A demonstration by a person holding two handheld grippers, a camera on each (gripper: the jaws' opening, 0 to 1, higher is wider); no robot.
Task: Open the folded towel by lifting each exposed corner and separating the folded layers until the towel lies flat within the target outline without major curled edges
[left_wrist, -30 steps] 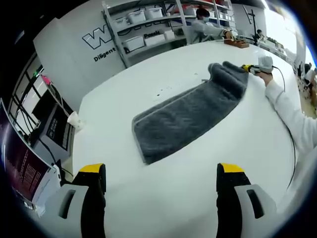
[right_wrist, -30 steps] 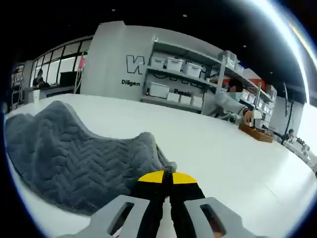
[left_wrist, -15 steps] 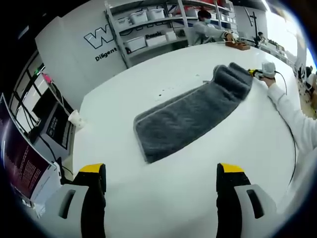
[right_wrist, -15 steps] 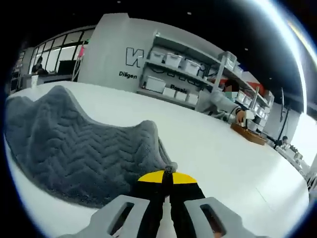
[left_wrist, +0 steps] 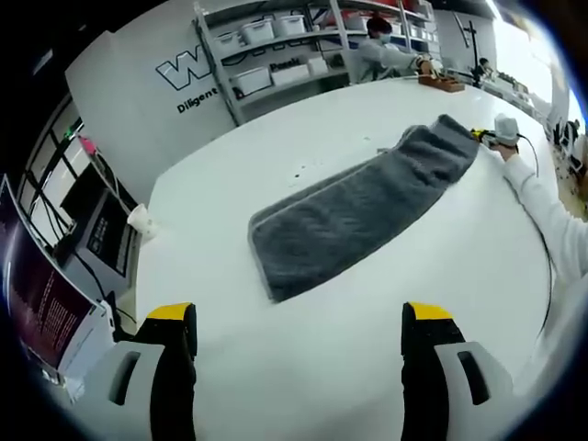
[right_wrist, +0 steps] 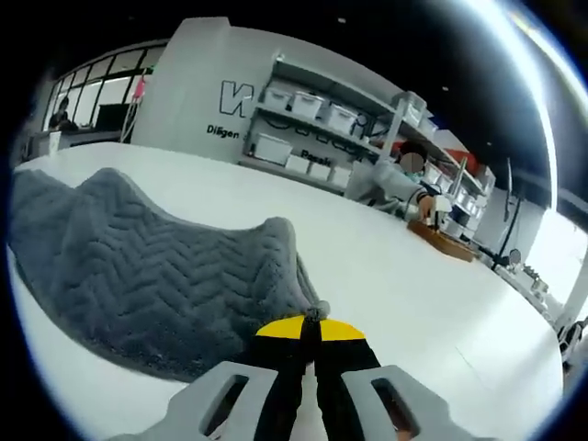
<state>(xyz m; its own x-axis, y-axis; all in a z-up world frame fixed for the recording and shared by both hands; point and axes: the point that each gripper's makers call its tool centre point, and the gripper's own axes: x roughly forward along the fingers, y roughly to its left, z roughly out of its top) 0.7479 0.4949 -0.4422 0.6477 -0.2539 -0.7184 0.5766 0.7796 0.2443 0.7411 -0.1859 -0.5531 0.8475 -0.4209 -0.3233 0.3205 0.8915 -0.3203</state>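
While one grey chevron-textured towel (left_wrist: 358, 216) lay stretched as a long strip across the middle of the white table (left_wrist: 303, 367), the right gripper (right_wrist: 310, 322) had its two yellow-tipped jaws pressed together on the towel's far corner. That corner was raised off the surface, so the cloth (right_wrist: 156, 276) rose in two soft humps just beside the jaws. From the left gripper view, the right gripper (left_wrist: 485, 136) sat at the strip's far end, near the table's far right edge, with a white sleeve (left_wrist: 551, 220) trailing back from it. The left gripper (left_wrist: 299, 322) stood with its two jaws spread wide and holding nothing, above bare table near the near edge, well apart from the towel's near end.

Beyond the far edge stood one grey wall with white lettering (left_wrist: 188, 78) and one metal shelving unit (left_wrist: 276, 55) carrying several white bins. One person (right_wrist: 400, 188) sat at the far edge beside a brown wooden tray (right_wrist: 446, 243). Two dark monitors (left_wrist: 64, 266) stood past the table's left edge, and a white paper cup (left_wrist: 138, 220) sat at that edge.
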